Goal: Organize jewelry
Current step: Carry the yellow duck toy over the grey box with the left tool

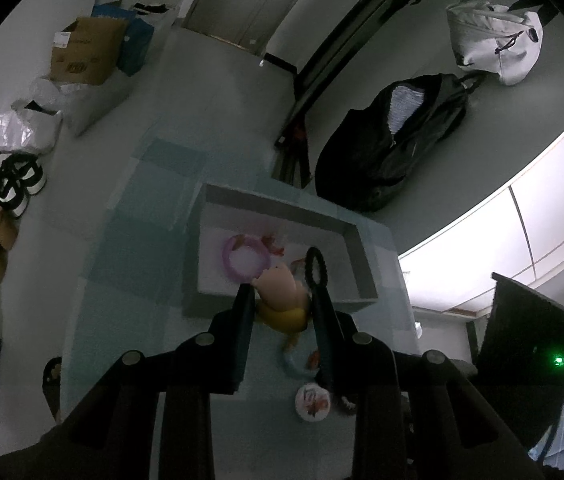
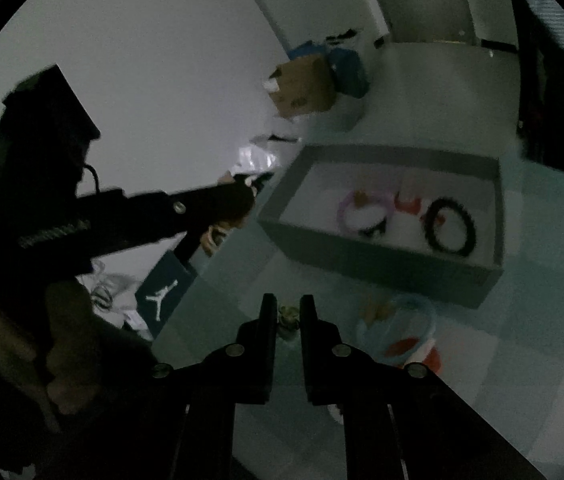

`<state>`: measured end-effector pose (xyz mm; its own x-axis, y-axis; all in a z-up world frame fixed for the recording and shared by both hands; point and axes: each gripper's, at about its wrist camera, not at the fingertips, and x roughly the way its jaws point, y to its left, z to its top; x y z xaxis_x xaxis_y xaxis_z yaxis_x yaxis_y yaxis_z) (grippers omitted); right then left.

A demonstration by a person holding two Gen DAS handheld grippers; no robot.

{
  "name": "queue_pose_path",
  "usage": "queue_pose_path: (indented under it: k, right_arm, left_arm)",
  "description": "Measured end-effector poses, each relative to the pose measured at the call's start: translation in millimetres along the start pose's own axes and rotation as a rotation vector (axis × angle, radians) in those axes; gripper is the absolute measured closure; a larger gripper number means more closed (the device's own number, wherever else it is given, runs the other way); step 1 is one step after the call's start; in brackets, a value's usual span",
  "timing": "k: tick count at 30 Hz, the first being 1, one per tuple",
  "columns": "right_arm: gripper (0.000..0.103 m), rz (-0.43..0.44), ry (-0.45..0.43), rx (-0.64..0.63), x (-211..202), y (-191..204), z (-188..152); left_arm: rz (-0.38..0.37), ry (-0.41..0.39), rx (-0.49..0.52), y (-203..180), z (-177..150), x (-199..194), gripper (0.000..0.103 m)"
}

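A grey open box [image 2: 378, 268] sits on the desk, holding a pink bracelet [image 2: 366, 212] and a black beaded bracelet [image 2: 452, 226] side by side. Just outside its near wall lies a light-blue bracelet [image 2: 398, 332].

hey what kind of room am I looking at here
Probably a lived-in room at home, perhaps an entry or spare room: a brown cardboard box and black-and-white sneakers sit on the floor, and a black jacket hangs beside a white bag.
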<state>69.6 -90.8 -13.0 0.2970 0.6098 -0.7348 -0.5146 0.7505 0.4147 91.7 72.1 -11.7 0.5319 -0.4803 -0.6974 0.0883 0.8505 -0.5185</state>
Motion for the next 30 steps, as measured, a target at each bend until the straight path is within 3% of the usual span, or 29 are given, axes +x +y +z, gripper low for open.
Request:
queue_pose_path:
  k: [9,18,30]
  right_arm:
    - [0.093,-0.042,-0.056,0.01,-11,-17,26]
    - [0.093,-0.092,-0.094,0.069,-8,-40,44]
    - [0.093,-0.077,-0.137,0.184,-8,-75,59]
  left_arm:
    - [0.044,-0.008,0.066,-15,11,14,0.079]
    - [0.071,0.003,0.064,-18,25,33,0.079]
    - [0.094,0.064,0.056,-20,33,61,0.079]
